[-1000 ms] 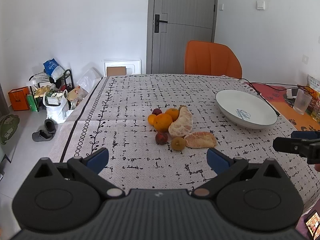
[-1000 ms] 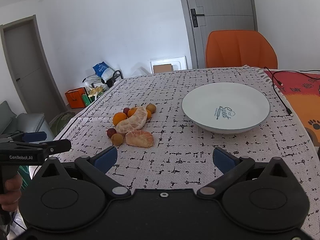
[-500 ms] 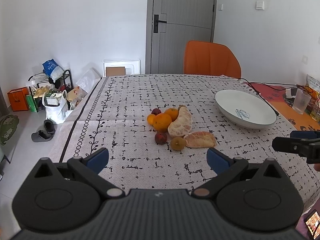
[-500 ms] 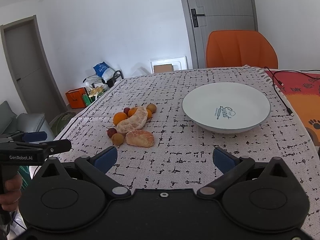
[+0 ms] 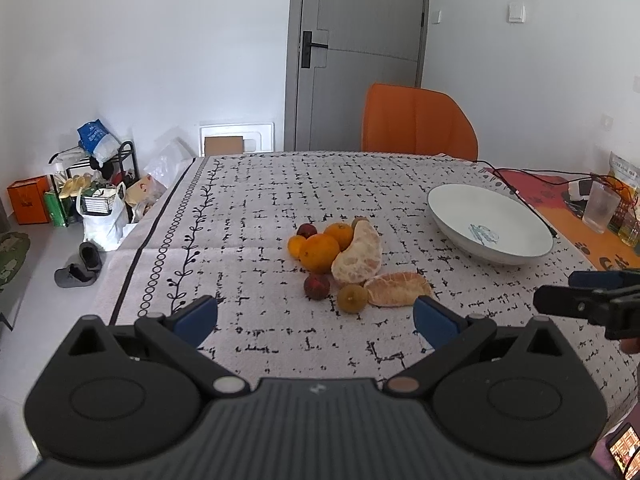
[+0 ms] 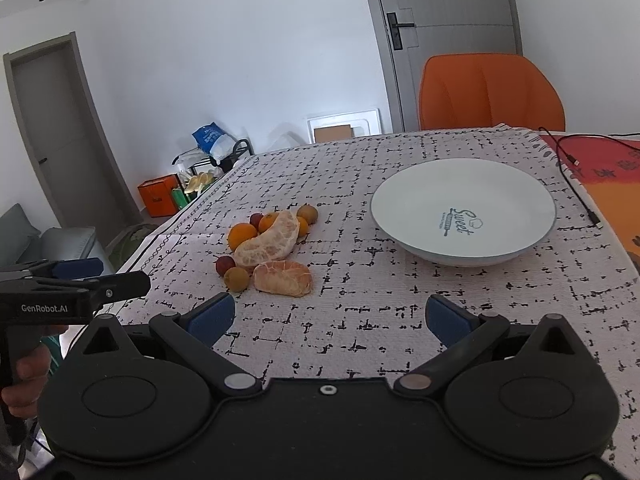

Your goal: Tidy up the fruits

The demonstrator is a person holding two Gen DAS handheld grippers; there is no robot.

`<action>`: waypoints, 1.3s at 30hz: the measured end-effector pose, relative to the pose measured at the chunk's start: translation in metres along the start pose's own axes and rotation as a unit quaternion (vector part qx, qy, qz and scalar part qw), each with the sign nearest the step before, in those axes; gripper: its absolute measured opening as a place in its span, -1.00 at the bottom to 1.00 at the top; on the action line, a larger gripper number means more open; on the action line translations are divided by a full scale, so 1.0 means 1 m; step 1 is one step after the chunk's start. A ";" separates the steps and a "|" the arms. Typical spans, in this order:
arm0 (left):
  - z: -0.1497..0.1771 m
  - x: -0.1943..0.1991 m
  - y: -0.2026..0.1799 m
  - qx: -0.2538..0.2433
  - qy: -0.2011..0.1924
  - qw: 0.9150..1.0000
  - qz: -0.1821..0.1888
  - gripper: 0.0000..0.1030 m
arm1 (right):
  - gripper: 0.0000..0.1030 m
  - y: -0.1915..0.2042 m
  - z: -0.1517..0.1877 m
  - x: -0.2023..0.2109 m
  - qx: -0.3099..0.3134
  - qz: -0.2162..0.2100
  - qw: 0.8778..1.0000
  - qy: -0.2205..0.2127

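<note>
A cluster of fruit lies mid-table: oranges, two peeled pomelo pieces, a dark red plum and a small brown fruit. The same pile shows in the right wrist view. A white empty bowl stands to the right of the pile. My left gripper is open and empty, just short of the fruit. My right gripper is open and empty, near the table's front edge, between the pile and the bowl.
An orange chair stands at the table's far side. A black cable and a clear glass lie right of the bowl. Bags and a rack sit on the floor at left.
Both grippers have barely drifted; the fruit and bowl have not moved.
</note>
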State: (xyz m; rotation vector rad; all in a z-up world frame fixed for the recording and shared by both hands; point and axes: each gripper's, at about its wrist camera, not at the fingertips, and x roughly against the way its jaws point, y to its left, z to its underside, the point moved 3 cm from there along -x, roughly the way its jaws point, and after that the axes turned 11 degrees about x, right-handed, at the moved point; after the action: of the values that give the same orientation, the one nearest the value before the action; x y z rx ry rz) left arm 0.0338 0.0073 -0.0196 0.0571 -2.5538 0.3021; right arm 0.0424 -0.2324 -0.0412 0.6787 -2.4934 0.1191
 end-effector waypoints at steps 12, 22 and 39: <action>0.002 -0.029 0.001 0.018 0.005 1.000 0.006 0.98 | 1.00 -0.007 0.004 -0.023 -0.006 -0.035 0.999 -0.001; 0.005 -0.051 0.003 0.041 0.006 0.999 0.011 0.95 | 1.00 -0.012 0.008 -0.042 -0.003 -0.040 0.999 0.005; 0.011 -0.089 -0.007 0.034 0.037 0.998 0.035 0.08 | 0.81 -0.014 0.006 -0.071 0.009 -0.060 0.998 0.014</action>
State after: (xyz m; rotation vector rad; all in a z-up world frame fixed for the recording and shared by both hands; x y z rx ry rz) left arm 0.1038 -0.0042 -0.0753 -0.0177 -2.4762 0.4118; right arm 0.0977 -0.2144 -0.0847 0.8258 -2.4209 0.1074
